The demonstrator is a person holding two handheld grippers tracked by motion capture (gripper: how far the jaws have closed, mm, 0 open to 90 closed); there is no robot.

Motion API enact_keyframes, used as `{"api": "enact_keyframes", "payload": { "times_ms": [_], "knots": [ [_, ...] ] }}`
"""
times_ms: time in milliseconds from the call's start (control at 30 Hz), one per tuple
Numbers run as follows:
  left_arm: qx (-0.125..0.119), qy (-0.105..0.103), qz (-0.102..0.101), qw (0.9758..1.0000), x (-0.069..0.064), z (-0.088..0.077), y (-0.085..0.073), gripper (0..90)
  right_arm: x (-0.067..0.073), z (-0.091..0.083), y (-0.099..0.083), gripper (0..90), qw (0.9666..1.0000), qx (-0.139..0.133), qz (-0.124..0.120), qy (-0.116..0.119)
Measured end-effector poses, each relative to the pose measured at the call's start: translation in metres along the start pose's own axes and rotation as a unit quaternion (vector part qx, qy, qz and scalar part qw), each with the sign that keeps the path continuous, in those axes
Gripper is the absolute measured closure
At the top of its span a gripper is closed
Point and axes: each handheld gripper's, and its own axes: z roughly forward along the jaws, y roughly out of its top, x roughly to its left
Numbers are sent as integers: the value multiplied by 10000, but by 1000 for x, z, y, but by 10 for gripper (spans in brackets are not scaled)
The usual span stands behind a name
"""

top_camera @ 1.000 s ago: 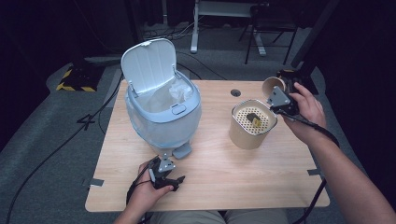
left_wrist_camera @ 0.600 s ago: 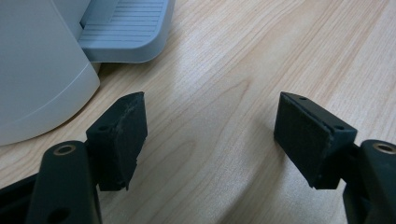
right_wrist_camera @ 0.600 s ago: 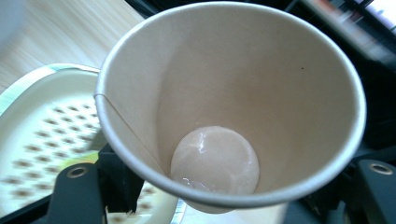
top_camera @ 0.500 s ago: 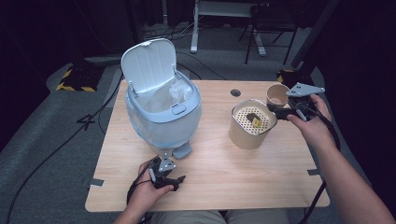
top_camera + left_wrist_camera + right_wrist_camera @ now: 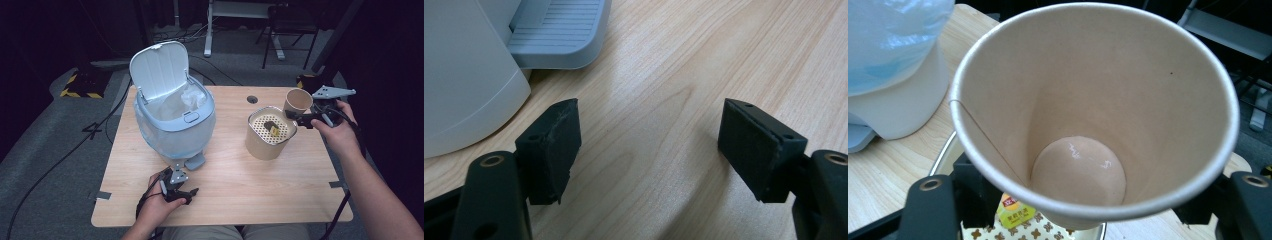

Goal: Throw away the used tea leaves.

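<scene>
Nearest us, our left gripper [image 5: 176, 189] rests on the tabletop [image 5: 240, 190], jaws wide and empty. Farther off, our right gripper [image 5: 306, 118] clamps a tan paper cup [image 5: 1093, 115], empty, tilted above the strainer pot [image 5: 270, 134].

I see a tan paper cup [image 5: 1088, 125], a pale blue bin [image 5: 172, 117], a tan canister [image 5: 268, 140] with cream patterned top, a yellow tag [image 5: 1014, 210], and a light wood-grain counter [image 5: 225, 200].
</scene>
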Motion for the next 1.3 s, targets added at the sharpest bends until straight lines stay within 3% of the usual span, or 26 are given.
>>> {"api": "enact_keyframes", "payload": {
  "times_ms": [367, 667, 933, 1200, 1300],
  "knots": [
    [5, 0, -1, 10000, 0, 0, 0, 259, 7, 1, 12, 289, 9998, -56, -146, 154],
    [3, 6, -6, 10000, 0, 0, 0, 259, 18, 2, 31, 288, 9981, -226, -262, 502],
    [5, 17, -11, 10000, 0, 0, 0, 260, 35, 9, 59, 288, 9937, -341, -565, 904],
    [-3, 7, -24, 10000, 0, 1, 1, 261, 52, 23, 88, 288, 9865, -462, -580, 1459],
    [-1, 16, -42, 10000, 0, 1, 1, 261, 59, 29, 98, 287, 9847, -471, -649, 1549]
  ]
}}
